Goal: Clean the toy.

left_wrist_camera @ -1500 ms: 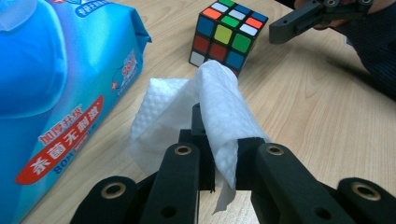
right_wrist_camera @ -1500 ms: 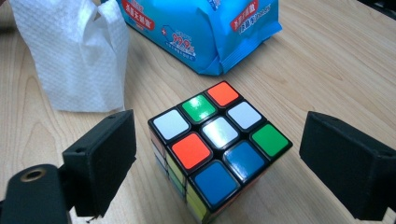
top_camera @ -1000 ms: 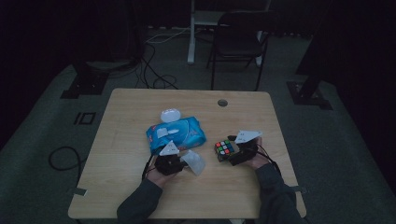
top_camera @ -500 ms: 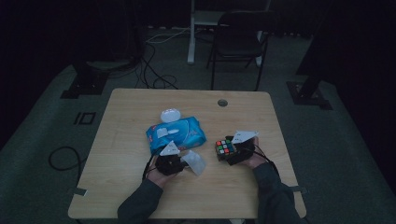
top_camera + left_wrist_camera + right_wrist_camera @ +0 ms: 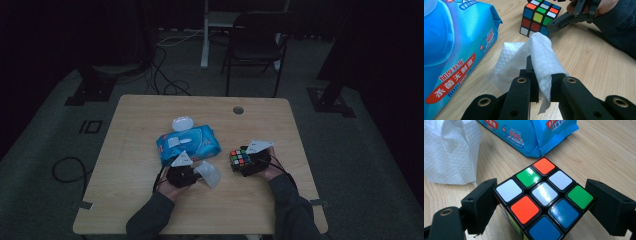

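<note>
Pinching a crumpled white wet wipe (image 5: 537, 58) between closed jaws, the left gripper (image 5: 187, 175) rests near the front edge of the light wooden table (image 5: 135, 115), just in front of the blue plastic pack of wet wipes (image 5: 189, 143) that lies near the table's middle with a round white lid (image 5: 183, 123) at its far end. Compared with a second ago, this hand and its wipe sit in the same spot, and the pack has not shifted. The right gripper (image 5: 541, 202) brackets a scrambled multicoloured puzzle cube (image 5: 541, 197), which stands on the table toward the front right, to the right of the wipe and apart from it. Its jaws have just been closing in from their widest, with the cube between them; in the right gripper view the left pad meets the cube's side and the right pad stands at its corner, though whether that one presses I cannot tell. The cube's place matches the earlier picture.
</note>
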